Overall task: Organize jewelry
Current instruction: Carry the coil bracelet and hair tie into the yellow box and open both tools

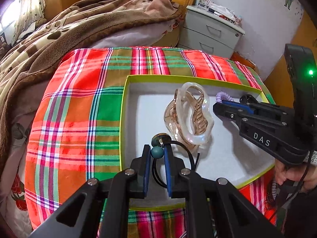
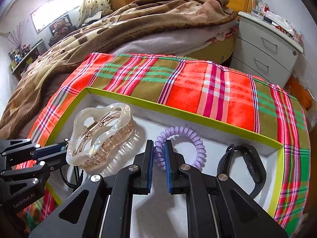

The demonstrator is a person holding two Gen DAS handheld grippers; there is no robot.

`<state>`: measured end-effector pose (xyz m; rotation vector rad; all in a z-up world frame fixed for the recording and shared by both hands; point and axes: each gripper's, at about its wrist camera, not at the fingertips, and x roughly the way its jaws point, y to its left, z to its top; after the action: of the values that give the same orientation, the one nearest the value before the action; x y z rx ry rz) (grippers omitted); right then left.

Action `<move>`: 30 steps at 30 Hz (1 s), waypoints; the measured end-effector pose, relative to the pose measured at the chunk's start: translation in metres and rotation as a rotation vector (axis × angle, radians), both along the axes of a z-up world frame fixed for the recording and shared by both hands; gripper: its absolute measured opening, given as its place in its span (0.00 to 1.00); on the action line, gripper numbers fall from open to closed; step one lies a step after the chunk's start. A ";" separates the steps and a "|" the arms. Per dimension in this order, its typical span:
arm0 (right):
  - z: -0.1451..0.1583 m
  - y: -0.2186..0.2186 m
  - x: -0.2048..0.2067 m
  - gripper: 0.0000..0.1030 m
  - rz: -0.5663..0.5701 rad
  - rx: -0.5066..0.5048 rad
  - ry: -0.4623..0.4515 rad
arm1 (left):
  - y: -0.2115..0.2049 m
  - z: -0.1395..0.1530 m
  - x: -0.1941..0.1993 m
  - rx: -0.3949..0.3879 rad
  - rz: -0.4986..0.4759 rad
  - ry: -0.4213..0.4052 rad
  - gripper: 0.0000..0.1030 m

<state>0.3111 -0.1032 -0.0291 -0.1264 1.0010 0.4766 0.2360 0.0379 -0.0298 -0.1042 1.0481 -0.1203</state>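
A shallow box with a yellow-green rim (image 1: 178, 78) (image 2: 178, 111) and a white floor lies on plaid cloth. My left gripper (image 1: 157, 147) (image 2: 65, 147) is shut on the teal bead (image 1: 157, 152) of a black elastic hair tie, low over the box's near left corner; the cord (image 1: 187, 151) trails onto the floor. A clear, wavy hair claw clip (image 1: 188, 119) (image 2: 99, 134) rests in the box's middle. My right gripper (image 2: 159, 144) (image 1: 217, 106) is shut on a purple spiral hair tie (image 2: 191, 136) (image 1: 223, 96) that touches the box floor. A black wristband (image 2: 255, 168) lies at the right end.
The plaid cloth (image 1: 79, 109) covers a raised surface beside a bed with a brown blanket (image 1: 79, 19). A grey two-drawer nightstand (image 1: 210, 31) stands behind. A person's hand (image 1: 283, 172) holds the right gripper's handle, with beaded strands (image 1: 274, 188) below it.
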 end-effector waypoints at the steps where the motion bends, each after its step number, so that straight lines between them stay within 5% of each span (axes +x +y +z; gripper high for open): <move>1: 0.000 0.001 0.000 0.11 0.000 -0.001 0.000 | -0.001 0.000 0.000 0.004 -0.002 0.000 0.14; 10: -0.001 0.001 0.002 0.11 -0.001 -0.003 0.001 | -0.002 -0.002 0.002 0.000 -0.008 0.011 0.15; 27: 0.009 -0.004 -0.004 0.15 -0.020 0.015 -0.022 | -0.005 0.006 -0.005 -0.007 -0.012 -0.010 0.31; 30: 0.013 -0.006 -0.008 0.27 -0.023 0.025 -0.029 | -0.004 0.012 -0.010 -0.016 -0.011 -0.026 0.34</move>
<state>0.3033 -0.1096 -0.0157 -0.0994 0.9668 0.4652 0.2264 0.0338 -0.0181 -0.1110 1.0217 -0.1397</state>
